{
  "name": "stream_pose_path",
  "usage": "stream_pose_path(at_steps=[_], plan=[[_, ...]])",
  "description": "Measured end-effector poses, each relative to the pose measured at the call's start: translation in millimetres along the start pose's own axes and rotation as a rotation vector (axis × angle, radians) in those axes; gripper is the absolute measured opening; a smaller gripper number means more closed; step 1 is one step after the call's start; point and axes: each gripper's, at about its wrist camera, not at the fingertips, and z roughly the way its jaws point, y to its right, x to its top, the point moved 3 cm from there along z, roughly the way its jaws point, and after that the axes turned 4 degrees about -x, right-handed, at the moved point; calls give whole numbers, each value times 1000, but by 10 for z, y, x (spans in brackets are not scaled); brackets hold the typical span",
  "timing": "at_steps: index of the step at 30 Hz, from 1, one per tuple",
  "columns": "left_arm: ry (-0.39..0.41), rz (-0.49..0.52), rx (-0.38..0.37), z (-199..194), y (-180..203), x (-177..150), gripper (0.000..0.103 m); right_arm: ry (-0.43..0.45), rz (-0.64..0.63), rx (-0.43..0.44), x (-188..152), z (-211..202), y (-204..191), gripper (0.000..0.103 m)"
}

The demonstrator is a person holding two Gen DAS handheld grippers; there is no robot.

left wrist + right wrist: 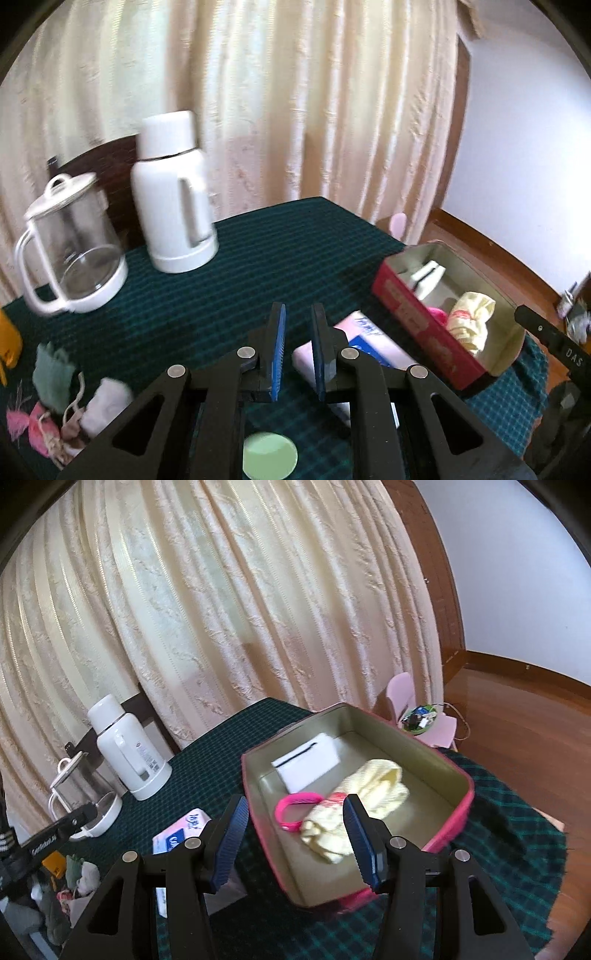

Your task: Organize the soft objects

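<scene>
Cloth [354, 812] inside red tin [458, 812]

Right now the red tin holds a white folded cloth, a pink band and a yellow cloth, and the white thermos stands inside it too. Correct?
Not quite. The white thermos is not in the red tin; it stands on the green tablecloth beside the glass kettle, as the right wrist view shows. The white folded cloth, pink band and yellow cloth are indeed inside.

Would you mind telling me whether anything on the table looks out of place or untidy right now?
A loose heap of small soft items still lies jumbled at the table's near left corner, outside the red tin, which already holds a yellow cloth and a pink band. Nothing looks spilled or damaged.
</scene>
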Motion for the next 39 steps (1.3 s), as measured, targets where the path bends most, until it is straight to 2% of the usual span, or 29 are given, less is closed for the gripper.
stream_pose_path(at_steps=[4,8,15,21,24,26,27,33,39], plan=[[-1,12,-9,16,68,8,14,-12,20,16,-32,-36,87,57],[-31,-45,13,10,-101,-53,15,-41,-13,86,-144,-61,-45,57],[-44,-127,79,-96,-438,-219,21,-123,-166,298,-461,-121,-720,57],[-27,-124,115,-295,-601,-353,24,-213,-346,438,-821,-138,-1343,57],[-15,-134,124,-411,-695,-415,37,-264,-409,484,-953,-71,-1579,57],[-3,-149,132,-499,-777,-457,51,-309,-438,495,-1038,22,-1707,57],[2,-154,137,-529,-809,-472,53,-335,-453,502,-1086,93,-1778,57],[10,-201,147,-696,-1064,-618,55,-400,-505,458,-1228,383,-2000,57],[3,-265,168,-765,-1355,-760,56,-418,-558,406,-1325,564,-2113,57]])
